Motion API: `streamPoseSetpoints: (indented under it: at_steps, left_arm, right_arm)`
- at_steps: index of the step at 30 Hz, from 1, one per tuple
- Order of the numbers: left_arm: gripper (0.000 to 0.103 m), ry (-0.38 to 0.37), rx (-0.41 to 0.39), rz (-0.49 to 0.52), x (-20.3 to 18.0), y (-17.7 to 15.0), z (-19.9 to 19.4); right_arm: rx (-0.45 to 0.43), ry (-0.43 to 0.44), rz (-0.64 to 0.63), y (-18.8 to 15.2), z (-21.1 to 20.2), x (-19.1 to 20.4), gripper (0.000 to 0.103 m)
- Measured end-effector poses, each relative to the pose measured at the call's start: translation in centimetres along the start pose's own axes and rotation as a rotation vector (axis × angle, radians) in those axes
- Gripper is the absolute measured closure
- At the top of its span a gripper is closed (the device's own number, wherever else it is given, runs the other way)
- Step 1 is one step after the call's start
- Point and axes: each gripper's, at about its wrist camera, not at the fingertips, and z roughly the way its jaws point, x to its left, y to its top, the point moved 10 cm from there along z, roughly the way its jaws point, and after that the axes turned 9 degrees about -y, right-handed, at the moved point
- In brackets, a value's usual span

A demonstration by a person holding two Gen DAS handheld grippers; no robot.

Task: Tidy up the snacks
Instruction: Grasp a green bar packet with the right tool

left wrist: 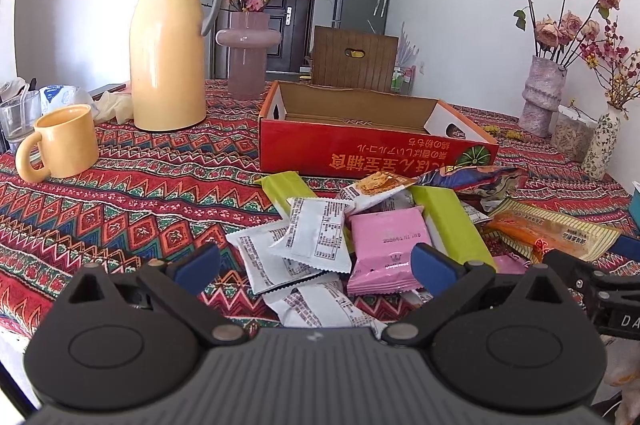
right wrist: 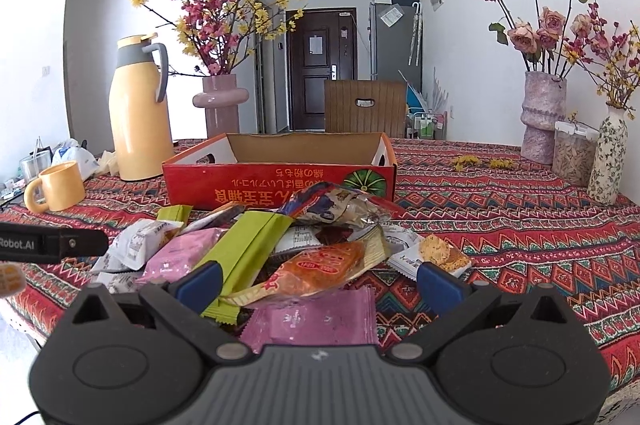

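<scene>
We hold both tools low over the near edge of the desk point(left wrist: 100, 185), each pointing level toward the far wall across a heap of snack packets. Our left tool point(left wrist: 316, 261) has its blue-padded fingers point(left wrist: 198, 267) spread wide and grips nothing; between them lie white packets point(left wrist: 316, 233) and a pink packet point(left wrist: 386, 245), with a green packet point(left wrist: 452, 221) just beside the right-hand pad. Our right tool point(right wrist: 318, 283) is likewise wide apart and empty, hovering over an orange packet point(right wrist: 320, 269) that rests on another pink packet point(right wrist: 316, 317), while a long green packet point(right wrist: 248, 249) runs up from beside its left-hand pad. From the right wrist view, part of the left tool's black body shows at the left edge, so the two sit side by side, near each other. The pile lies on the patterned cloth directly before the red cardboard box point(left wrist: 372, 149), whose near wall almost touches the farthest packets; what we can see of the inside of the box holds no snacks. A yellow thermos jug point(left wrist: 168, 45) and a yellow mug point(left wrist: 64, 145) stand well apart to the left.
</scene>
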Motion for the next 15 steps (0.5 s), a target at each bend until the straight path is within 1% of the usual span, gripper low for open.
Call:
streamPoseSetpoints:
  at_steps: [4,15]
  left_arm:
    - [0.000,-0.001,0.009,-0.005,0.2,-0.1,0.4]
    - [0.000,-0.003,0.012,-0.006,0.3,-0.1,0.4]
  right_arm:
    - [-0.017,-0.002,-0.039,0.1,-0.6,0.3,0.000]
    - [0.015,0.005,-0.089,-2.1,-0.4,0.9,0.000]
